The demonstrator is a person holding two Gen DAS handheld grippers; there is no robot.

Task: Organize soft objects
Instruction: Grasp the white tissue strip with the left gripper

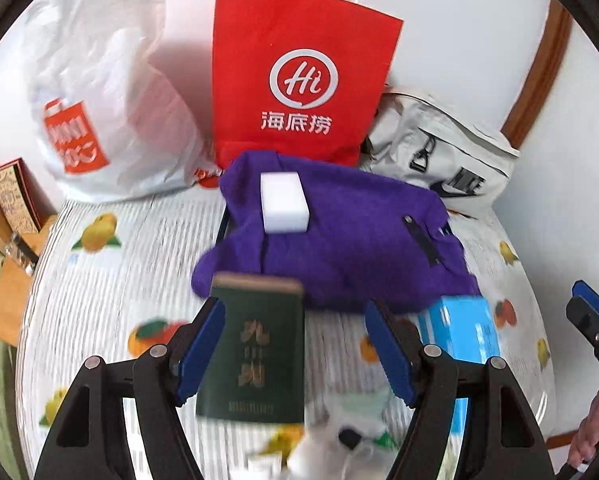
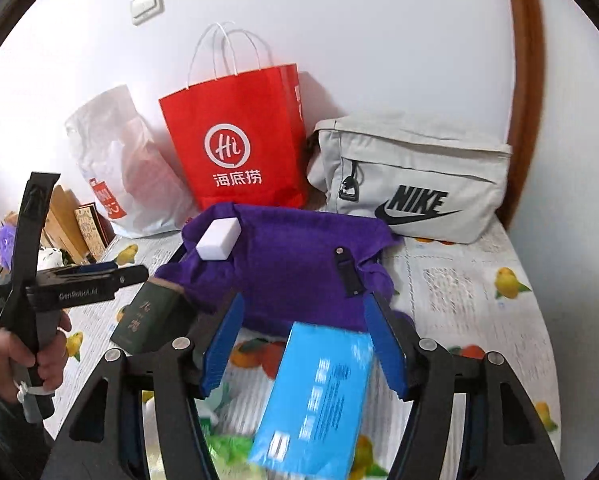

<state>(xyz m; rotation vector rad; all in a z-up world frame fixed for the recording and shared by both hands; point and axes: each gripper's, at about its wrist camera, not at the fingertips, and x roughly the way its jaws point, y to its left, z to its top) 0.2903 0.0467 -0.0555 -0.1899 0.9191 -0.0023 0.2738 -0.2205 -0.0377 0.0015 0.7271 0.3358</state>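
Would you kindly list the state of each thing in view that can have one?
Left tongs: open, green box between the jaws, not pressed.
Right tongs: open, blue box between the jaws, not pressed.
Red paper bag: upright against the wall.
White sponge: lying on the purple cloth.
Grey Nike bag: front zip closed.

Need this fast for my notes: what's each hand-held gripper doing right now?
Left hand-held gripper: open, gripping nothing; green box lies loose.
Right hand-held gripper: open, gripping nothing; blue box lies loose.
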